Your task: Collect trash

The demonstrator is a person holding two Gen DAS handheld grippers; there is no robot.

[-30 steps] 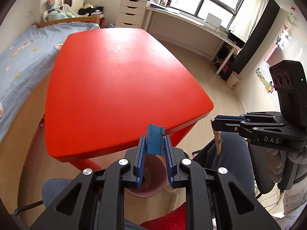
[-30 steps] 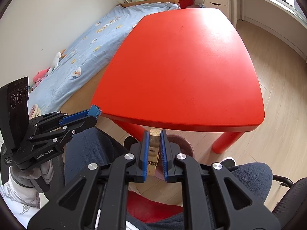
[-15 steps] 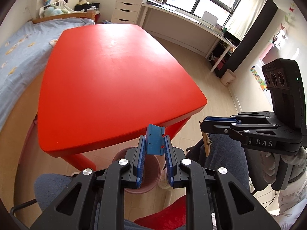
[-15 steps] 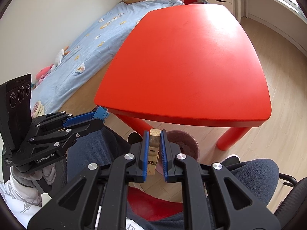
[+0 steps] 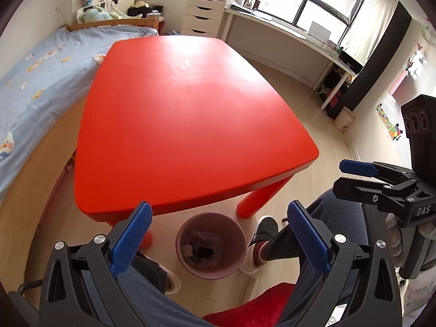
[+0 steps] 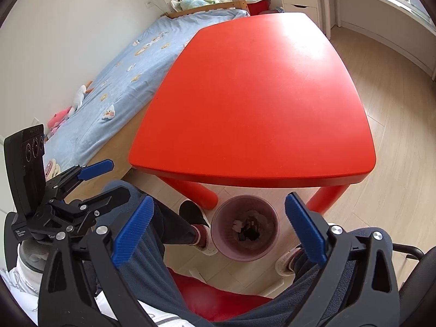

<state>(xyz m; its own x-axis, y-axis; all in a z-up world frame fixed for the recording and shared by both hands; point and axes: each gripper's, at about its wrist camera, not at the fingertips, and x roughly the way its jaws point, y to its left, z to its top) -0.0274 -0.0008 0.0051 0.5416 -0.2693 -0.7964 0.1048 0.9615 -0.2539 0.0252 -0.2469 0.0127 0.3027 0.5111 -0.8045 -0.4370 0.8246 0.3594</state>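
Note:
A pink waste bin stands on the floor under the near edge of the red table, with several scraps of trash inside. It also shows in the right wrist view. My left gripper is open and empty, held above the bin. My right gripper is open and empty too, above the bin. The right gripper shows at the right of the left wrist view, and the left gripper shows at the left of the right wrist view. The red table top is bare.
The person's legs and shoes flank the bin, on a chair with a red seat. A bed with a blue cover runs along the table's left. A white drawer unit and desk stand by the windows.
Both grippers opened. The blue piece left the left gripper and the tan piece left the right gripper. Both views now look down on the bin.

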